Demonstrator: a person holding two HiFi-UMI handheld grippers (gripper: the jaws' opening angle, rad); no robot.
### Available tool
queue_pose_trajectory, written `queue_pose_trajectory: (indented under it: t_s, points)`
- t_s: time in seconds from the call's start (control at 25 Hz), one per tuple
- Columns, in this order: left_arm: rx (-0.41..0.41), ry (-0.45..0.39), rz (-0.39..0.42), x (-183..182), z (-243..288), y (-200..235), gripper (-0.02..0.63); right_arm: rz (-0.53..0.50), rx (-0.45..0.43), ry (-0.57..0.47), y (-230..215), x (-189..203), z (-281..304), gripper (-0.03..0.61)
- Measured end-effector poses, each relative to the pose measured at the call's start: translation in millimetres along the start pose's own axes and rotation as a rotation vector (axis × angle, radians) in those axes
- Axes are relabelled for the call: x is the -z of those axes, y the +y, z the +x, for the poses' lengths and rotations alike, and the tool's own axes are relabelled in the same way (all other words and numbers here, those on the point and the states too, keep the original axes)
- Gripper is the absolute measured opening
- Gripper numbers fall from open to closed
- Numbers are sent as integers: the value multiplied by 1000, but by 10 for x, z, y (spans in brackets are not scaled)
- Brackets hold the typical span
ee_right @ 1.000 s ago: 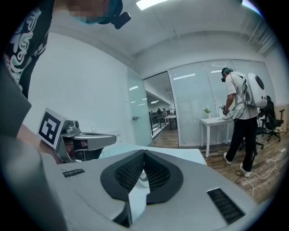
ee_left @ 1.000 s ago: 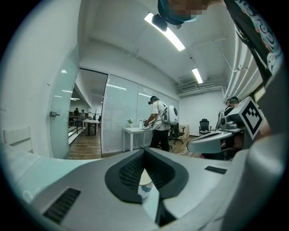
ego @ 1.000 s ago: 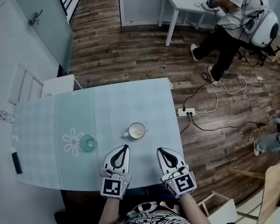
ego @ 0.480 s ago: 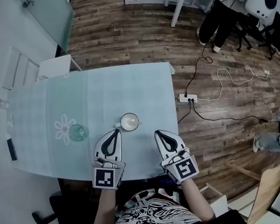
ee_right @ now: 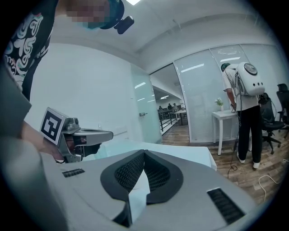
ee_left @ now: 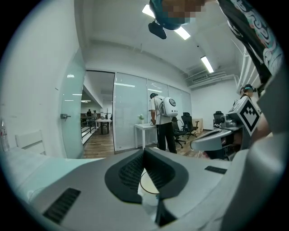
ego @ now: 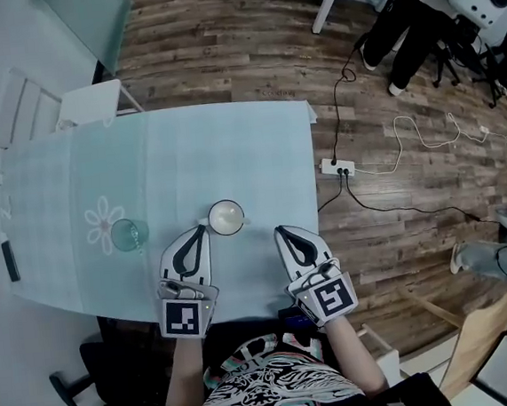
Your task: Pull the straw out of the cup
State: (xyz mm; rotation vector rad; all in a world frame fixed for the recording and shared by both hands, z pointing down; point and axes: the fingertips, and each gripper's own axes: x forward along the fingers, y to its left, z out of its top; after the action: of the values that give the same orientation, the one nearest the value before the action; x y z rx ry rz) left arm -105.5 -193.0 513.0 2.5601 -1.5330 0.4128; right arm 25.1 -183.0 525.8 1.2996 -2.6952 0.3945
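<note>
A white cup (ego: 225, 217) stands on the pale green table (ego: 230, 146), near its front edge. In the left gripper view its rim (ee_left: 149, 184) shows through the gap under the jaws. No straw shows in any view. My left gripper (ego: 201, 229) is shut and empty, its tip just left of the cup and close to it. In its own view the left gripper (ee_left: 144, 149) has both pads meeting. My right gripper (ego: 280, 232) is shut too, empty, right of the cup and well apart from it. The right gripper (ee_right: 144, 152) points along the table.
A clear greenish glass (ego: 128, 234) stands left of the cup beside a flower print (ego: 102, 223). A dark flat object (ego: 9, 260) lies at the table's left edge. A white chair (ego: 92, 102) stands behind the table. A power strip (ego: 337, 167), cables and a person (ego: 415, 30) are on the right.
Both grippers have moved forward over the table and a little lower. The left tip has come nearer to the cup. The head view has swung, so the table sits higher in it.
</note>
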Motion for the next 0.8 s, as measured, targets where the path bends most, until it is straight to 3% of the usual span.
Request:
queue_pose_trajectory:
  t_s: [0.32,0.8]
  points:
    - [31,94,37,192,87,-118,17,51,-55,13,-10,108,61,17]
    - [67,134,119,353,246,-405,15,46,-117,64,57,332,146,17]
